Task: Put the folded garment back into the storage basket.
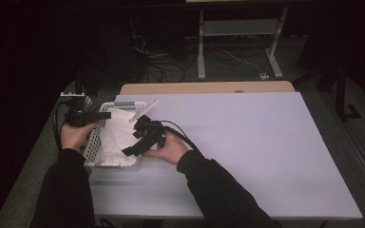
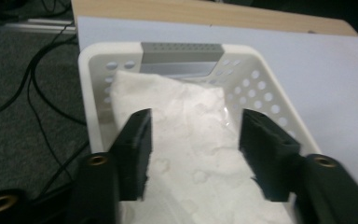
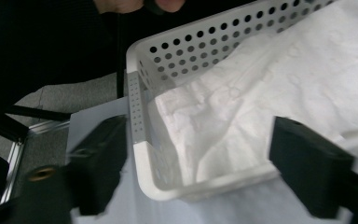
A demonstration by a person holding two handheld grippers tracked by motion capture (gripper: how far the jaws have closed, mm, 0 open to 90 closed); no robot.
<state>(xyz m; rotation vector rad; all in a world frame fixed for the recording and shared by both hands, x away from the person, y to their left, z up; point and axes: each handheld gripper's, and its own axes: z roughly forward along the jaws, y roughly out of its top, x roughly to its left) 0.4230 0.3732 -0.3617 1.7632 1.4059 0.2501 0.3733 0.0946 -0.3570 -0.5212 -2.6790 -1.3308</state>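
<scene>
High view, basket: a white perforated basket (image 1: 93,151) sits at the left end of a pale table (image 1: 247,142), a white cloth (image 1: 116,137) lying inside it.
High view, left gripper: the left gripper (image 1: 105,115) hangs over the basket's far left rim, gripped by the person's left hand (image 1: 76,135); how its jaws stand cannot be told here.
High view, right gripper: the right gripper (image 1: 129,151) reaches in from the basket's right side, above the cloth, in the right hand (image 1: 168,148).
Left gripper view, jaws: the two black jaws stand apart, nothing pressed between them; the cloth (image 2: 191,154) lies just beyond and below them, inside the basket (image 2: 270,100).
Left gripper view, far end: a grey handle (image 2: 182,52) caps the rim ahead of the jaws.
Right gripper view, jaws: wide apart and empty; the basket's corner (image 3: 142,154) and the crumpled cloth (image 3: 261,102) sit between and beyond them, untouched by either pad.
</scene>
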